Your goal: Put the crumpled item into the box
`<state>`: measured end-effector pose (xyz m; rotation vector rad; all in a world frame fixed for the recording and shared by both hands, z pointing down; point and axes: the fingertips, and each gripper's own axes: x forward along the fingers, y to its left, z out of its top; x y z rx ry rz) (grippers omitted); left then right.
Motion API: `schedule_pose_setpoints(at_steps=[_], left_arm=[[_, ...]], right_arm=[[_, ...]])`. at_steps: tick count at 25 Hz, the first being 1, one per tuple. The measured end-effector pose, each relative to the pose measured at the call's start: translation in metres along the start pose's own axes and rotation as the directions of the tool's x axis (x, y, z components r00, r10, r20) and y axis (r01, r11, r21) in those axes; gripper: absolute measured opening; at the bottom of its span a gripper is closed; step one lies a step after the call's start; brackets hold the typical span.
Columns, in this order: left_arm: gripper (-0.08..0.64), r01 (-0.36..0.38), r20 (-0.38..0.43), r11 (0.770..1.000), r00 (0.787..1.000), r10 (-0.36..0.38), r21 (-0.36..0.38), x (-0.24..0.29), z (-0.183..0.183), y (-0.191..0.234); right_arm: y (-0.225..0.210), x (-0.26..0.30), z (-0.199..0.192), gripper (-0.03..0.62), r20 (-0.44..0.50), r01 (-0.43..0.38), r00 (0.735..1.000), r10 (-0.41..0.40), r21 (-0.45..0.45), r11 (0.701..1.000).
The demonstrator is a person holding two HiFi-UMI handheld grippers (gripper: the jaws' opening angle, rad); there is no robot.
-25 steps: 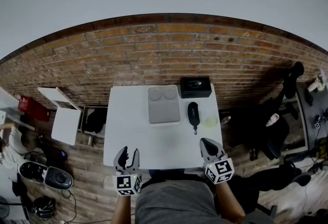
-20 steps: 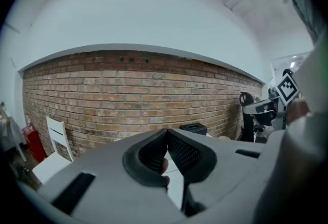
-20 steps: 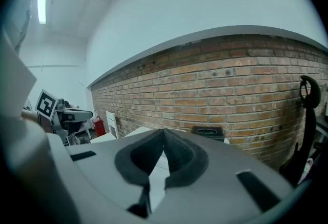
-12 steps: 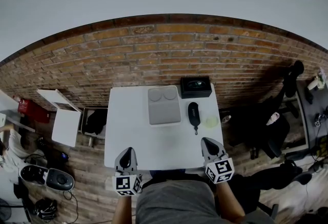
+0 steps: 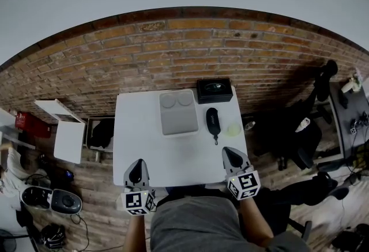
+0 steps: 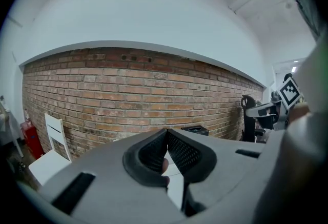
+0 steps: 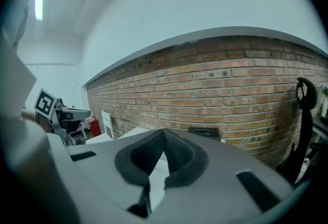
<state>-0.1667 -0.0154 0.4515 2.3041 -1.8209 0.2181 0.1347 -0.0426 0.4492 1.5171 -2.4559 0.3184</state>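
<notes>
A white table (image 5: 144, 147) stands in front of me in the head view. The crumpled item (image 5: 234, 130), pale and small, lies near the table's right edge. At the far right corner against the brick wall sits a black box (image 5: 214, 90), open on top; it also shows in the left gripper view (image 6: 195, 129) and the right gripper view (image 7: 205, 132). My left gripper (image 5: 137, 163) hovers over the near left edge, shut and empty. My right gripper (image 5: 227, 151) is over the near right edge, a short way in front of the crumpled item, also shut and empty.
A grey tray (image 5: 176, 112) with two round hollows lies at the table's far middle. A black oblong case (image 5: 213, 121) lies between it and the crumpled item. A white chair (image 5: 66, 130) stands left of the table, a black office chair (image 5: 300, 135) at the right.
The left gripper's jaws have gone from open to shut with nothing between them. The view has shifted a little, so the table sits higher in the frame. The right gripper stays shut.
</notes>
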Motion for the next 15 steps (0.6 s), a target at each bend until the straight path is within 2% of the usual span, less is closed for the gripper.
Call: schedule_pose_setpoints(at_steps=[15], left_arm=[[0.006,0.013,-0.030,1.000,0.999,-0.013,0.005,0.017,-0.003,0.000]], right_arm=[[-0.006,0.007,0.002,0.002,-0.020,0.005,1.000,-0.005,-0.014,1.000]])
